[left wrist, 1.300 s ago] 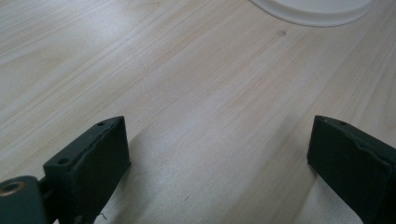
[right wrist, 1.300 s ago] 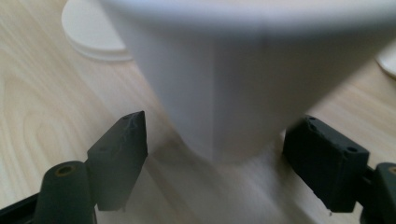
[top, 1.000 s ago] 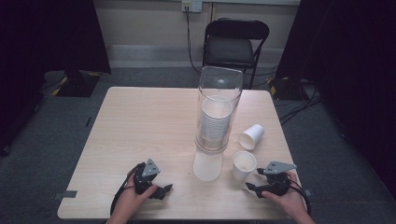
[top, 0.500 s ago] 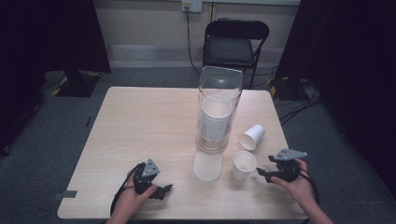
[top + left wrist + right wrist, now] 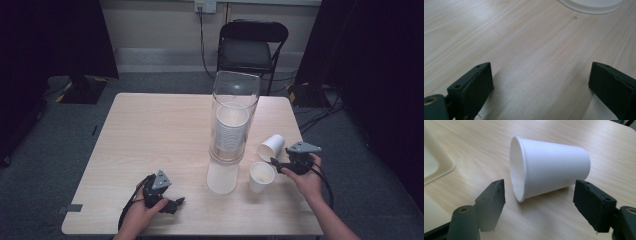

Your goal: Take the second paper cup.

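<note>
Pale wood-grain bench (image 5: 150, 135). At centre of high view, tall clear cylinder (image 5: 235, 100) around stacked ribbed cups (image 5: 230, 132). Lower right: upright paper cup (image 5: 261, 176), another smooth white cup on its side (image 5: 549, 176) between spread jaws of right gripper (image 5: 540, 202), untouched. Left gripper (image 5: 540, 85) lower left, jaws released over bare grain.

Black chair (image 5: 253, 46) behind wooden table (image 5: 150, 130); grey carpet (image 5: 45, 145); pale wall, outlet (image 5: 205, 5); dark curtains (image 5: 55, 40).
</note>
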`<act>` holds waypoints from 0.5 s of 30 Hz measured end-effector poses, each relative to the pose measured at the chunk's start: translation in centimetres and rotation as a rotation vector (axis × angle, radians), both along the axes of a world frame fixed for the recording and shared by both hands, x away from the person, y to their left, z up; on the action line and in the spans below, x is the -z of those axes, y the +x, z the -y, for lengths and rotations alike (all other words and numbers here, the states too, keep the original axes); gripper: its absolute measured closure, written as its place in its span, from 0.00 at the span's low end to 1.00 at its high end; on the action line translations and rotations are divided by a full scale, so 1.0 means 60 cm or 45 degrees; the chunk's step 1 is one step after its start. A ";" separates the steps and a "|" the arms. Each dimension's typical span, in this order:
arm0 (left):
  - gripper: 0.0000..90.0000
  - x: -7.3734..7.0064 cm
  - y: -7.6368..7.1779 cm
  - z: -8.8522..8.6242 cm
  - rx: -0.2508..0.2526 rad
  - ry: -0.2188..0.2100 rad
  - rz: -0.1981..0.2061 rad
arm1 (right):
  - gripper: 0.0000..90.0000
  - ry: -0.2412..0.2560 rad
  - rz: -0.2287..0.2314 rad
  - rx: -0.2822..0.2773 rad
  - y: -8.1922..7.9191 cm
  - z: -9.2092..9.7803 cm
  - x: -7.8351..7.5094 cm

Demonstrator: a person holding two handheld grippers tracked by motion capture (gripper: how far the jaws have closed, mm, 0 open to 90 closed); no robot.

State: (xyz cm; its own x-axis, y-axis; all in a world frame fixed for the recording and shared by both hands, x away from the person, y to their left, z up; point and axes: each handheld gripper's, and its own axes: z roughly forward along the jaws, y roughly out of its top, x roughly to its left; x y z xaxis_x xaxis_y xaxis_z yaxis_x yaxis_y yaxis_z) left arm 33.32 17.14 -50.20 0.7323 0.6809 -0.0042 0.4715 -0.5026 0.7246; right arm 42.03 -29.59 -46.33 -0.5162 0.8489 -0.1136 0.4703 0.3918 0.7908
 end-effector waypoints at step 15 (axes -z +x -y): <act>0.05 0.000 0.000 0.000 0.001 0.001 0.000 | 0.39 0.010 0.038 0.079 0.018 -0.017 0.010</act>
State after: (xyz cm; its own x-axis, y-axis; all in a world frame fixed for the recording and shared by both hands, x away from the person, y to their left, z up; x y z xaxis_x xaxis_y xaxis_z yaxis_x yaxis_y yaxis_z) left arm 33.32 17.13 -50.20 0.7328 0.6805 -0.0041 0.4714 -0.5032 0.7243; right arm 43.13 -28.56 -46.93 -0.4592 0.8800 -0.1215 0.4699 0.3567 0.8075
